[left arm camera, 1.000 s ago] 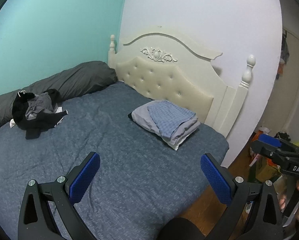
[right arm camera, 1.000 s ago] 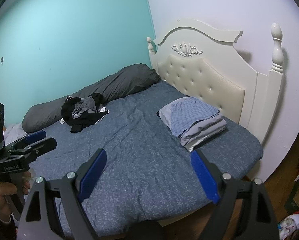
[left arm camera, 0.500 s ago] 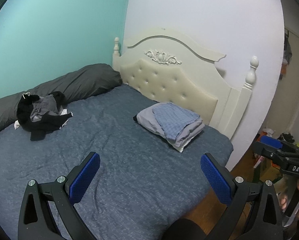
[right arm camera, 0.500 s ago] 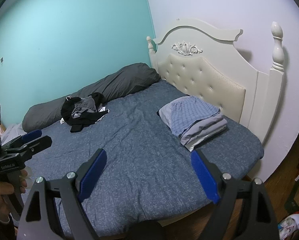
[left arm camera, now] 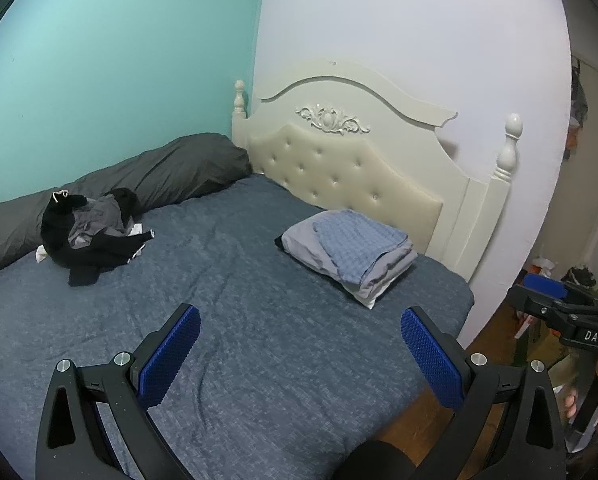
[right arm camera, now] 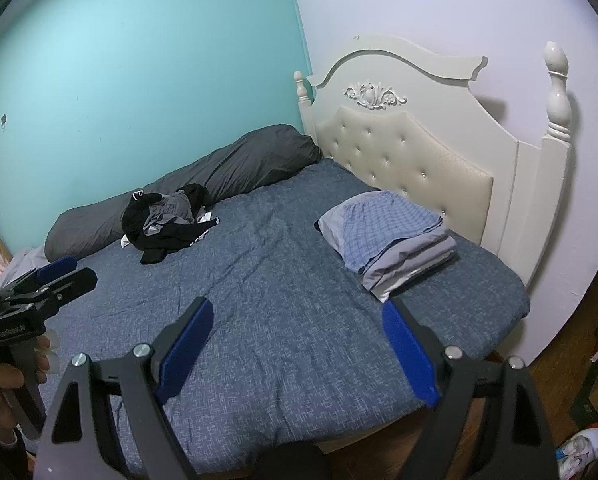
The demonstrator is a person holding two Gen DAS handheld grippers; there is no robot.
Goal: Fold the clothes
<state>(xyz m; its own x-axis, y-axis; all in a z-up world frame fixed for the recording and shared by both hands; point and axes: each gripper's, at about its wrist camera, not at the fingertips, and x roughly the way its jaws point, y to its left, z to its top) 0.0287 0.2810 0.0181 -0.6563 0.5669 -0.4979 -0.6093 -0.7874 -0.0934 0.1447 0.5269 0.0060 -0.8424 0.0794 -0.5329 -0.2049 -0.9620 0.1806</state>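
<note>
Above bed (left arm camera: 259, 320): left hand-held gripper (left arm camera: 299, 354) spread, empty; right hand-held gripper (right arm camera: 297, 350) spread, empty, body marked "DAS".

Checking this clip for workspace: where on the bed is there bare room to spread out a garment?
The widest bare stretch of the blue bedspread lies between the crumpled dark clothes pile near the grey bolster and the folded stack by the headboard, running to the near edge below both open grippers. Crowded: only those two spots.
</note>
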